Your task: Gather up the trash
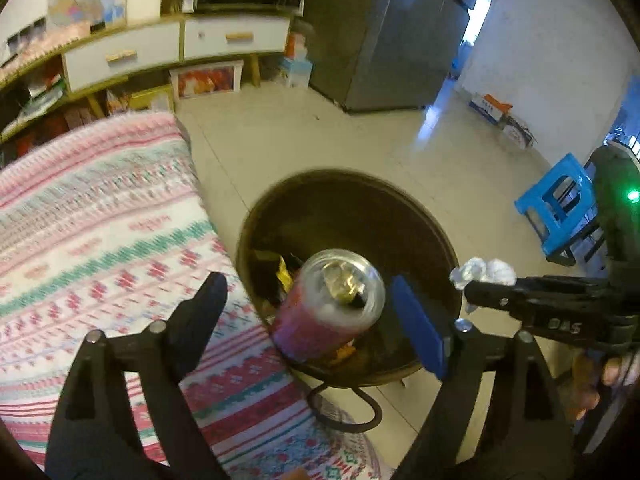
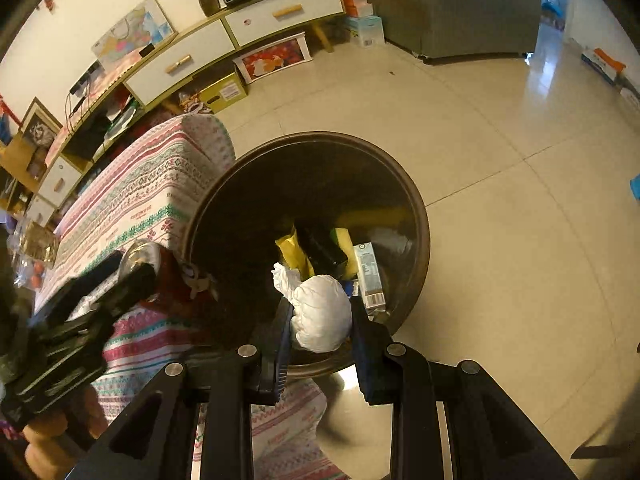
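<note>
A red drink can (image 1: 328, 304) with an opened silver top is tilted over the near side of a dark round bin (image 1: 344, 176). It lies between the fingers of my left gripper (image 1: 308, 282), which stands open with a gap on each side of the can. My right gripper (image 2: 322, 308) is shut on a crumpled white paper wad (image 2: 320, 312) and holds it above the bin (image 2: 312, 136). In the left wrist view the same wad (image 1: 484, 272) shows at the right gripper's tip, over the bin's right rim. Yellow wrappers (image 2: 292, 252) and a small carton (image 2: 370, 276) lie inside the bin.
A bed or sofa under a pink striped patterned cover (image 1: 100, 220) touches the bin's left side. A black cable (image 1: 352, 412) loops on the tiled floor below the bin. A blue stool (image 1: 560, 208) stands at the right. A white-drawer cabinet (image 1: 160, 48) and a grey fridge (image 1: 392, 40) stand behind.
</note>
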A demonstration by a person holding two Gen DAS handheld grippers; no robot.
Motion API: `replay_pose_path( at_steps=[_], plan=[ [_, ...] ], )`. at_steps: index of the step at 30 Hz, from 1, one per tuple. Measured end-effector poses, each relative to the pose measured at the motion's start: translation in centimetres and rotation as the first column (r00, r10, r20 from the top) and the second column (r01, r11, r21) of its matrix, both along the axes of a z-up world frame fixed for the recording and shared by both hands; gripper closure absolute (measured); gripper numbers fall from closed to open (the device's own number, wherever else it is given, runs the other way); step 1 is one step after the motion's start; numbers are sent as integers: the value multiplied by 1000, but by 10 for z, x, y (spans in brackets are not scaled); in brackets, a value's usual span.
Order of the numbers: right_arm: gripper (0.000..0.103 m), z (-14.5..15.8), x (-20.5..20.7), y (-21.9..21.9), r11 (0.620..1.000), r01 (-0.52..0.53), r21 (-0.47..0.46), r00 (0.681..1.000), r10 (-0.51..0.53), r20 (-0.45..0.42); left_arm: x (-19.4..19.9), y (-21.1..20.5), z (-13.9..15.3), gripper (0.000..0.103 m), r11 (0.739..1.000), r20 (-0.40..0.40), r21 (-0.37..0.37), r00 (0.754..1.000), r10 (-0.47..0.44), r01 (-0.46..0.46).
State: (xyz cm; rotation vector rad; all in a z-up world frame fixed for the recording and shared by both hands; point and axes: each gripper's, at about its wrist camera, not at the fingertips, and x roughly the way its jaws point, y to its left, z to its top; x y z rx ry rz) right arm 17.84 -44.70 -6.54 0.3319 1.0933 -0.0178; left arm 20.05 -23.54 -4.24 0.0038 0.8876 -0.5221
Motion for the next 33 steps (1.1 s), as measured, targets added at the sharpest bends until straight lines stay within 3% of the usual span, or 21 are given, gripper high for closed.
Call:
replay_pose_path(
  at_steps=[6, 13, 19, 21, 23, 26, 33],
  plan=[
    [75, -3, 7, 13, 1000, -22, -20, 1000, 22, -11, -7, 30, 12, 11, 999, -16, 37, 999, 34, -34],
    [75, -13, 20, 30, 999, -31, -37, 999, 30, -40, -21, 75, 13, 10, 994, -51, 72, 995, 91, -87],
    [74, -21, 34, 50, 997, -45, -56, 998, 42, -57, -40, 106, 15, 5, 982, -35, 138, 990, 135, -129],
    [67, -24, 38, 57, 997, -48, -56, 997, 45, -63, -46, 116, 16, 4, 973, -11, 157, 985, 172, -168],
    [45, -23, 39, 62, 997, -48, -57, 997, 45, -58, -51, 124, 19, 4, 964, 23, 162, 977, 211, -212],
    [34, -18, 38, 66, 996, -37, -86, 999, 34, -37, -56, 131, 21, 3, 959, 43, 157, 972, 230, -234],
    [31, 1, 18, 70, 993, 28, -112, 1000, -27, 5, -73, 143, 28, 3, 960, 40, 155, 972, 231, -235]
  ],
)
